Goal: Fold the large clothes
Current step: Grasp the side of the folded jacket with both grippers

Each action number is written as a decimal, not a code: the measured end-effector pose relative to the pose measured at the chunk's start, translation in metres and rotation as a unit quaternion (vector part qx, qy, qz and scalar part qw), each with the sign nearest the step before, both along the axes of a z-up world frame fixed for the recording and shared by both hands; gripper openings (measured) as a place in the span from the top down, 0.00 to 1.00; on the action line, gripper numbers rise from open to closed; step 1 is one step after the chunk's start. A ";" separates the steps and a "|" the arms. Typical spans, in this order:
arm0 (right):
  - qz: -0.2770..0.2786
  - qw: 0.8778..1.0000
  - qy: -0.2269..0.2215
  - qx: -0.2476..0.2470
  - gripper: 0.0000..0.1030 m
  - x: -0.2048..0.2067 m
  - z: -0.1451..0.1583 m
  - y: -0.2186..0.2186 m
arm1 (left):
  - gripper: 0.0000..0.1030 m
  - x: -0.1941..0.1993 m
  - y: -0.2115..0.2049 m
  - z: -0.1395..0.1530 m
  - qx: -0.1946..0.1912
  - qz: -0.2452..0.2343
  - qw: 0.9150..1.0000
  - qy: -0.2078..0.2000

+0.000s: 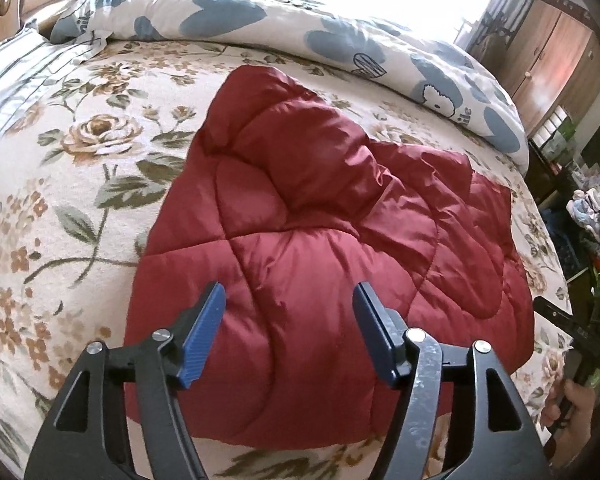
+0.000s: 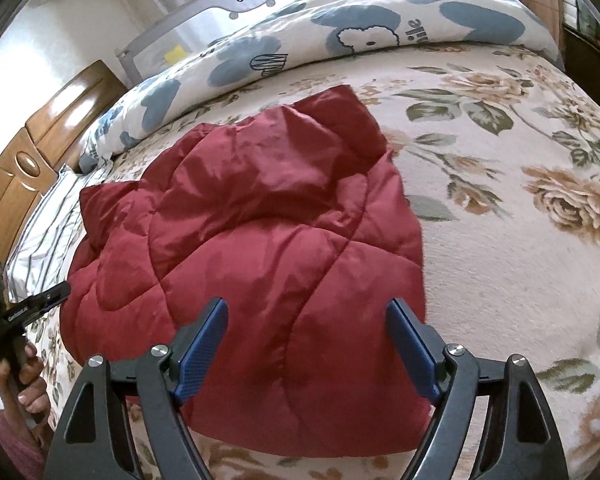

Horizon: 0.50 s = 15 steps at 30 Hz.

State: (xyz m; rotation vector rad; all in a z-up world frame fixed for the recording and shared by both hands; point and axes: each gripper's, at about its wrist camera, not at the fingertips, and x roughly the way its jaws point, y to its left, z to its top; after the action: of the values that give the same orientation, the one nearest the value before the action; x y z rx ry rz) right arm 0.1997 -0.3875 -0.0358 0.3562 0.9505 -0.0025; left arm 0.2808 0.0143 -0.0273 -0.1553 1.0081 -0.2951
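Note:
A dark red quilted padded garment [image 1: 324, 240] lies folded into a thick bundle on the floral bedspread [image 1: 60, 208]. It also shows in the right wrist view [image 2: 260, 248]. My left gripper [image 1: 290, 300] is open and empty, its blue pads hovering over the bundle's near edge. My right gripper [image 2: 308, 316] is open and empty, also above the near edge of the bundle. The right gripper's body shows at the right edge of the left wrist view [image 1: 572, 332]. The left gripper's body shows at the left edge of the right wrist view [image 2: 12, 320].
A rolled white duvet with blue shapes [image 1: 300, 28] lies along the far side of the bed. A striped pillow [image 1: 16, 80] and a wooden headboard [image 2: 32, 152] sit at the head end. A wardrobe [image 1: 560, 60] and clutter stand beyond the bed.

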 end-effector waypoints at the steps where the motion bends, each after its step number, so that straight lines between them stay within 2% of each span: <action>1: -0.003 1.000 0.000 0.000 0.18 -0.001 0.000 -0.003 | 0.33 -0.001 0.005 0.001 -0.004 0.003 1.000 -0.002; 6: -0.012 1.000 -0.006 0.004 0.13 -0.003 -0.004 -0.019 | 0.19 0.000 0.036 0.002 -0.009 0.041 0.999 -0.022; 9: -0.027 1.000 -0.002 0.017 0.12 -0.001 -0.013 -0.035 | 0.19 0.011 0.057 -0.007 -0.032 0.059 0.998 -0.004; 15: -0.062 0.993 0.009 0.097 0.12 0.010 -0.038 -0.065 | 0.19 0.033 0.081 -0.036 -0.112 0.071 0.990 0.048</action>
State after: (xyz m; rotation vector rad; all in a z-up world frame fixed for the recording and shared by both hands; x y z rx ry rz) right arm 0.2101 -0.4526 -0.0734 0.5948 0.9482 -0.0279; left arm 0.3139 0.0950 -0.0634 -0.4467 1.0520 -0.2716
